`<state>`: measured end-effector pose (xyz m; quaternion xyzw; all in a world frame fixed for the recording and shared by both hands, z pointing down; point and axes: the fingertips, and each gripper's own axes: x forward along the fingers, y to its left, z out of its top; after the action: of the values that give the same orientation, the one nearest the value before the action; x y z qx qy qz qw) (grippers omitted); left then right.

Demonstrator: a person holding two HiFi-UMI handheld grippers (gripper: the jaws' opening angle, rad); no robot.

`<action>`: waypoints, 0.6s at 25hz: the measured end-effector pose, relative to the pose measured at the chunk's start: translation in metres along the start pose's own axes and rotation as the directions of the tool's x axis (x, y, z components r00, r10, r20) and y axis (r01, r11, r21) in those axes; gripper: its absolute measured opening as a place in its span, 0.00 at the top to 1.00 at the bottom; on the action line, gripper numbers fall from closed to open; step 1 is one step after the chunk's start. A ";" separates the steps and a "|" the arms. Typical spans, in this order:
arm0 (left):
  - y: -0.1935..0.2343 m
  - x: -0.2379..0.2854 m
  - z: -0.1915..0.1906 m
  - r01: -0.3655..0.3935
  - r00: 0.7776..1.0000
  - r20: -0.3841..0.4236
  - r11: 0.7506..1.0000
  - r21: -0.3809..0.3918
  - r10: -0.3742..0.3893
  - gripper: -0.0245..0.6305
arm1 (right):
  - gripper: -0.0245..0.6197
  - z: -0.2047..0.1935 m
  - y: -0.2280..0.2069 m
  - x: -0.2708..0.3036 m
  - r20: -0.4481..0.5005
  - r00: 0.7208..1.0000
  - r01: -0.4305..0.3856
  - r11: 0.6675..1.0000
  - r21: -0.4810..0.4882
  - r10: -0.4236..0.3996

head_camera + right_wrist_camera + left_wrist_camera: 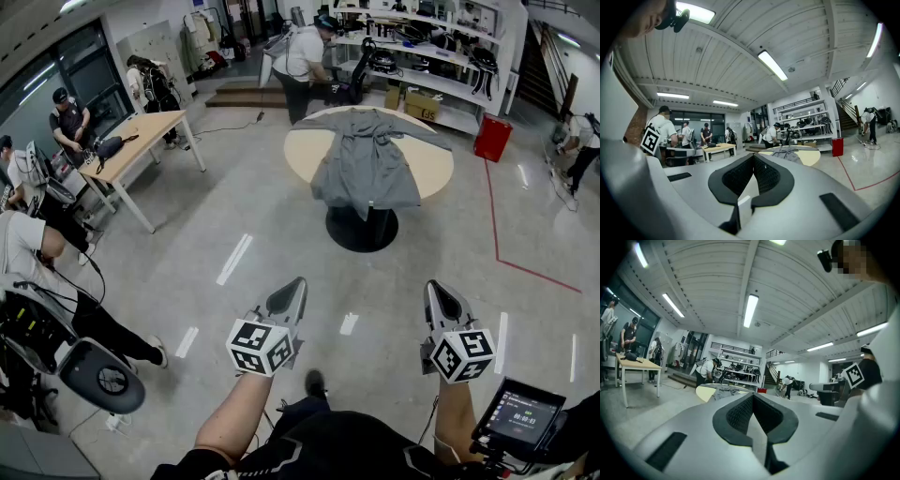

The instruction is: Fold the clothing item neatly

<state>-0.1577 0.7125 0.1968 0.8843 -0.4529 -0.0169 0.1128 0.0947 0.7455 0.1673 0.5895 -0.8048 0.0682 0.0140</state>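
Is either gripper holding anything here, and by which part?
Nothing is held. The left gripper and right gripper are both shut and empty, well short of the grey garment lying spread on the round table.

Left gripper (753, 399) jaws together with nothing between them, aimed toward a far-off round table (704, 392) with a grey garment (725, 389) lying on it.

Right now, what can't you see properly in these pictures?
- Head view: the grey coat hangs over the near edge of the round table, hiding the top of its black base.
- Left gripper view: the coat is tiny, partly behind the left claw.
- Head view: the small screen shows digits too small to read.
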 end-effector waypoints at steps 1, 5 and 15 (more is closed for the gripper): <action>0.008 0.008 0.005 0.007 1.000 0.010 1.000 0.006 -0.007 0.96 | 0.95 0.003 -0.001 0.012 -0.001 1.000 0.009 1.000 0.000 -0.009; 0.051 0.039 0.025 0.035 0.999 0.025 0.998 0.044 -0.036 0.96 | 0.95 0.011 0.002 0.070 0.006 0.999 0.036 0.999 0.008 -0.036; 0.138 0.151 0.048 0.093 0.996 -0.004 0.995 0.027 -0.093 0.96 | 0.95 0.031 -0.010 0.209 -0.023 0.999 0.035 0.999 -0.011 -0.035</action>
<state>-0.1852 0.5038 0.1910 0.9058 -0.4113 -0.0148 0.1002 0.0425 0.5411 0.1588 0.6024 -0.7945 0.0708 0.0277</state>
